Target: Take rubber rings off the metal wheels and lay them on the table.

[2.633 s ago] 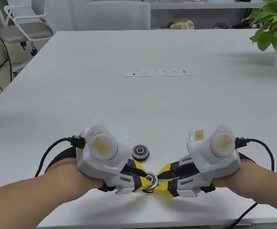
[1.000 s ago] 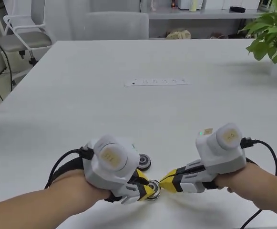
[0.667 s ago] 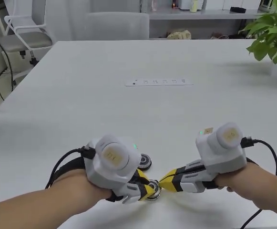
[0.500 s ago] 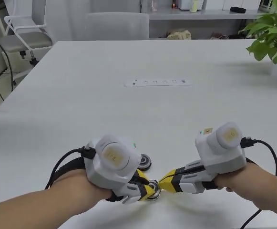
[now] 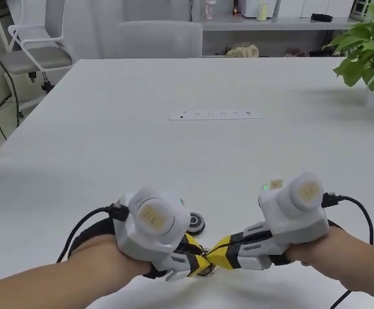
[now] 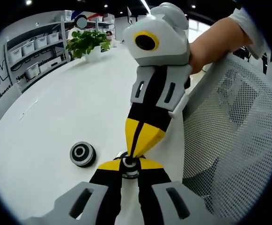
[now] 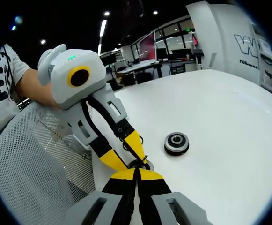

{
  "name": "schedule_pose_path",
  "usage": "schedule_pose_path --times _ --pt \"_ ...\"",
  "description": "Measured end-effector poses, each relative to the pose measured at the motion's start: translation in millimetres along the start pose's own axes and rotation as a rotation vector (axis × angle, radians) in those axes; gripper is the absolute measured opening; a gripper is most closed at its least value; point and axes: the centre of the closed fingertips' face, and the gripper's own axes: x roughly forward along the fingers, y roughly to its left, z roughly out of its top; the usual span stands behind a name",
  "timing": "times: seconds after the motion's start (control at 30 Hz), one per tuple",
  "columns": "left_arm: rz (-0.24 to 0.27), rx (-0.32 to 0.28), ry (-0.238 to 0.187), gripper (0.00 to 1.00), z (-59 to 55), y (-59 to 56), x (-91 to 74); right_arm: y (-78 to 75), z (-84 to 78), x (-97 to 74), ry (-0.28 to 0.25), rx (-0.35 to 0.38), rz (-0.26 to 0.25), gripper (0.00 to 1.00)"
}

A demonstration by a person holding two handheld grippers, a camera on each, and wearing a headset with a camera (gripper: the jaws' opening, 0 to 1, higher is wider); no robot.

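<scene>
White counter [image 5: 206,148]: left tool [image 5: 198,261] clamps a wheel [image 6: 129,167]; right tool [image 7: 137,172], pinched narrow, touches its rim; second wheel [image 5: 194,223] nearby.

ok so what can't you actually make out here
Held wheel: head view, both claw tips cover it; ring on or off is unclear.
Right claw: right gripper view, shut tips hide whether they pinch the ring.
Second wheel: head view, partly behind the left claw.
Table strip: head view, markings too small.

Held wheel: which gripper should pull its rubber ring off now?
Right. The left gripper is clamped around the wheel, steadying it; the right gripper has shut tips at its rim, free to pull away.
</scene>
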Motion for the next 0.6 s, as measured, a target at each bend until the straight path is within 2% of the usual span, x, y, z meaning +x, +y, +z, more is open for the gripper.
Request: schedule_pose_path --times 0.1,0.33,0.6 --pt "-0.005 -0.001 -0.016 0.07 0.1 0.2 0.1 -5.0 3.0 -0.9 -0.015 0.018 -0.010 0.00" --pt "-0.021 0.012 -0.033 0.07 1.7 -0.9 0.2 -7.7 0.7 -1.0 -0.013 0.026 -0.016 0.00" --pt "-0.059 0.068 -0.025 0.08 0.6 -1.6 -3.9 -10.3 1.3 -2.9 -0.027 0.048 -0.014 0.00"
